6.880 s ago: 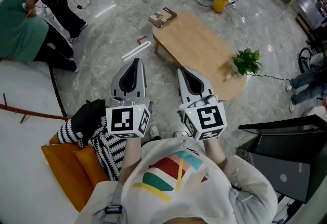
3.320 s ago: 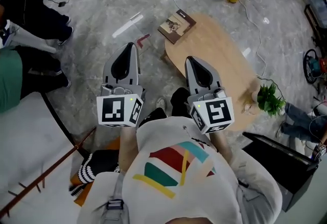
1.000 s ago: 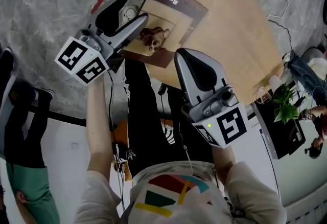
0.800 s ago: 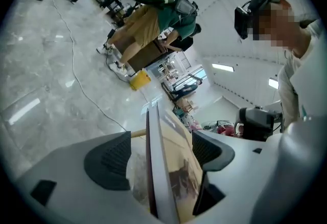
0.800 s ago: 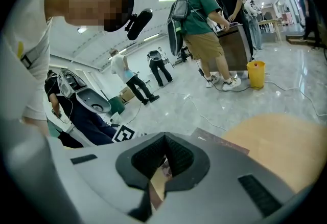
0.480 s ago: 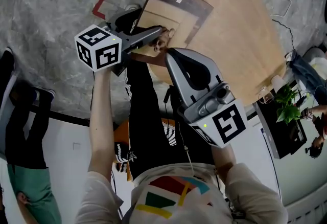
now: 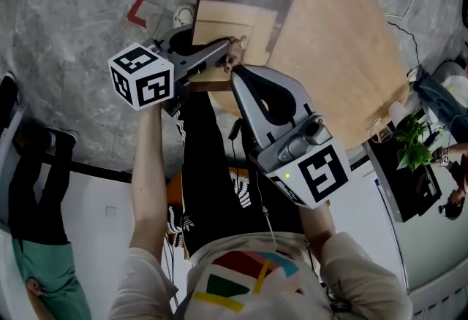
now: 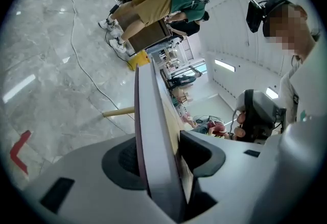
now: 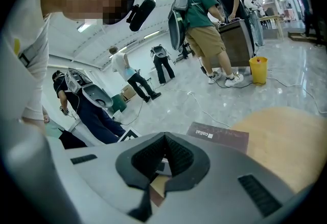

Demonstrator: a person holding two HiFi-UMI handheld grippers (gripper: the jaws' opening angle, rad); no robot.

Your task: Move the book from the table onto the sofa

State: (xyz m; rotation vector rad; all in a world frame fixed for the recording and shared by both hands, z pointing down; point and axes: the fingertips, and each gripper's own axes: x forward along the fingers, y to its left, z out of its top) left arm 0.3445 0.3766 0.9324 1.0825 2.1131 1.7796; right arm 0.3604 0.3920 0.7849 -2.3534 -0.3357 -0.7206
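Note:
A brown book (image 7: 241, 15) lies over the near left end of the oval wooden table (image 7: 336, 41). My left gripper (image 7: 227, 48) reaches in from the left and has the book's near edge between its jaws. In the left gripper view the book (image 8: 153, 131) stands edge-on in the left gripper (image 8: 158, 152), whose jaws are closing and whose pads touch both covers. My right gripper (image 7: 238, 74) hovers shut just short of the book, nothing in it. The right gripper view shows the book (image 9: 219, 136) and the table (image 9: 286, 136) beyond the closed right gripper (image 9: 164, 138).
A potted plant (image 7: 413, 147) stands at the table's far right end. A red mark (image 7: 137, 8) and cables lie on the marble floor. Several people (image 9: 204, 23) and a yellow bin (image 9: 259, 69) are across the room. My legs are below the table edge.
My left gripper has swung right and down to the book's near edge, rolled, and its jaws have narrowed round the book. The right gripper has hardly moved.

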